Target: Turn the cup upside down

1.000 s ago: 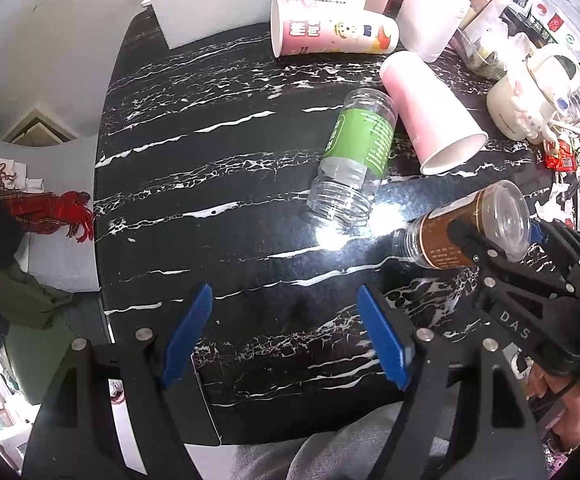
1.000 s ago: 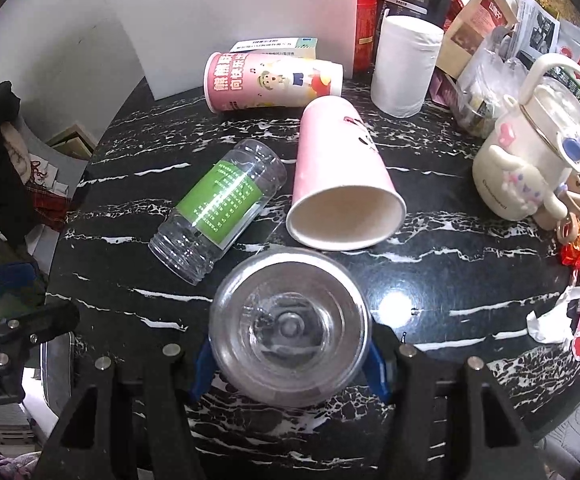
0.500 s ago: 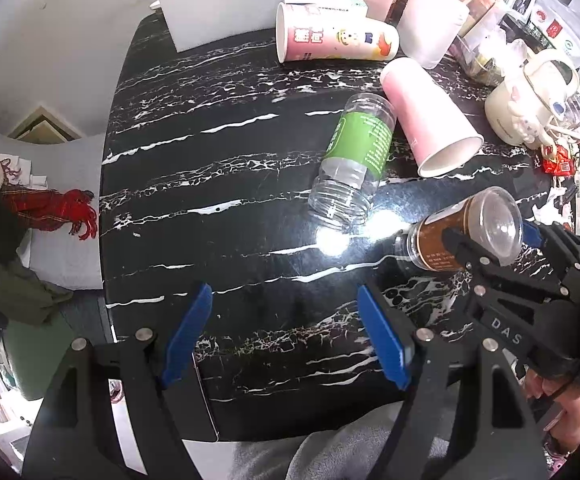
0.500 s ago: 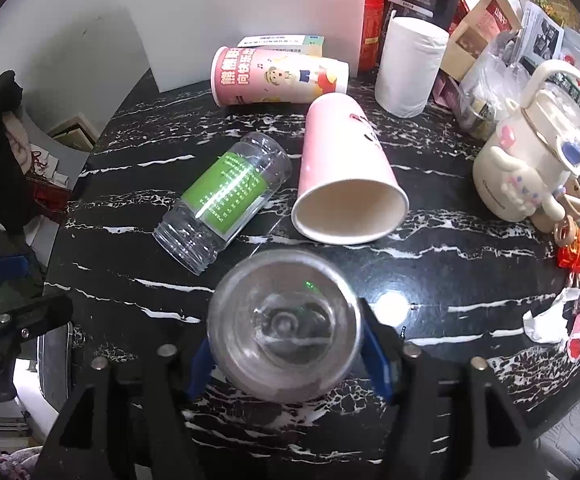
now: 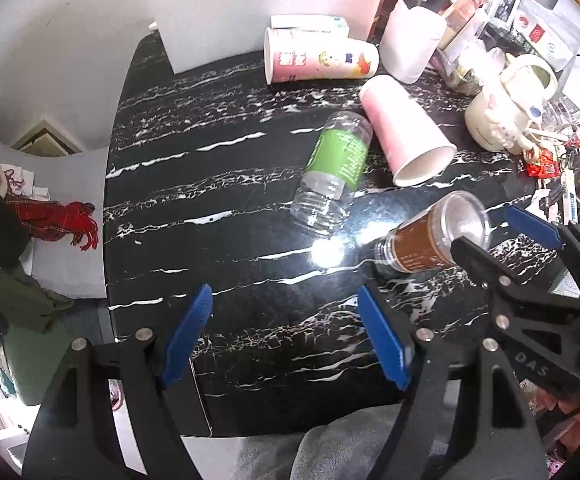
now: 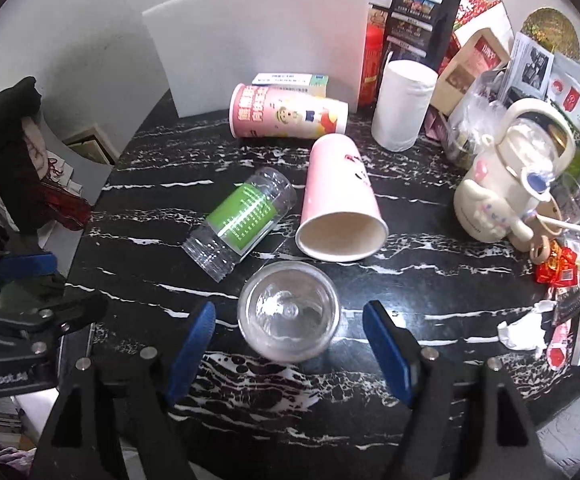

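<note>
The brown-labelled cup [image 6: 288, 311] stands base-up on the table [image 6: 430, 292], its axis vertical, dead at 12 o'clock between the wide-spread right gripper [image 6: 290, 340] fingers, untouched; the left gripper [image 5: 283, 334], also wide, holds nothing.

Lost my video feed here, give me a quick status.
Right gripper jaws open, clear of the brown-label cup. Cup stands mouth-down on the table. Left gripper open, empty. Green-label bottle and pink cup lie just beyond.
</note>
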Available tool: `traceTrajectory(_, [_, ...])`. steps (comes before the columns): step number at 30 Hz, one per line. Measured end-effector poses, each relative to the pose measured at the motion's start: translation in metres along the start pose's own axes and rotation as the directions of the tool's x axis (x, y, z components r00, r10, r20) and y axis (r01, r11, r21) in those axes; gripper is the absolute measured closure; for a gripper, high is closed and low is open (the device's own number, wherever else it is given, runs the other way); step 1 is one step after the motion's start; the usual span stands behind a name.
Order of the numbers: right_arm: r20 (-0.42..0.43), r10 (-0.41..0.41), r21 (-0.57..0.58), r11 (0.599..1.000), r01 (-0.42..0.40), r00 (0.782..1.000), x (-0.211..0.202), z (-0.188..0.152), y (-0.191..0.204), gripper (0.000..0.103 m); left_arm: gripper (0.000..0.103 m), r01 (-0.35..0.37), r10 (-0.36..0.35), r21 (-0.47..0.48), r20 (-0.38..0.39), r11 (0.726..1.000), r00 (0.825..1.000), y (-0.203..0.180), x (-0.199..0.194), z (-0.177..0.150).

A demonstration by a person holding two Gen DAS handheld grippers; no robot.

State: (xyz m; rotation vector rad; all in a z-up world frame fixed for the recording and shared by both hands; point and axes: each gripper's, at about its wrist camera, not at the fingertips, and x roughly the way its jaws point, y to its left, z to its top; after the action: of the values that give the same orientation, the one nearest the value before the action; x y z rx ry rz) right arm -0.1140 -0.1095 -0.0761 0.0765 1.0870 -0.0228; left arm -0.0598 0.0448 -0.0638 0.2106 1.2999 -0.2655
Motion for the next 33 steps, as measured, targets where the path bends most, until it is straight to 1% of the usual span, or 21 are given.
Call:
traceTrajectory(5, [0.008, 0.026, -0.023, 0.999, -0.025, 1.0, -0.024, -0.001, -0.008, 0.026, 0.029, -0.023, 0.024, -0.017, 0.026, 1.0, 0.999, -0.012, -0.018, -0.003])
traceTrajectory(11, [0.006, 0.065, -0.056, 0.996, -0.065, 0.998, -0.05, 0.0, -0.024, 0.027, 0.029, -0.04, 0.043, -0.087, 0.037, 0.995, 0.998, -0.027, -0.037, -0.013])
traceTrajectory(17, [0.007, 0.095, -0.11, 0.99, -0.093, 0.995, -0.068, -0.001, -0.04, 0.027, 0.029, -0.051, 0.058, -0.133, 0.05, 0.99, 0.997, -0.047, -0.05, -0.023])
traceTrajectory(23, [0.003, 0.12, -0.155, 0.981, -0.118, 0.993, -0.072, -0.006, -0.053, 0.026, 0.029, -0.076, 0.088, -0.185, 0.058, 0.98, 0.994, -0.064, -0.055, -0.033])
traceTrajectory(29, [-0.03, 0.167, -0.186, 0.968, -0.169, 0.986, -0.067, -0.009, -0.06, 0.026, 0.029, -0.096, 0.113, -0.235, 0.06, 0.967, 0.992, -0.069, -0.057, -0.039])
traceTrajectory(33, [-0.029, 0.184, -0.205, 0.961, -0.186, 0.982, -0.068, -0.011, -0.06, 0.026, 0.029, -0.107, 0.126, -0.254, 0.058, 0.961, 0.99, -0.072, -0.056, -0.041])
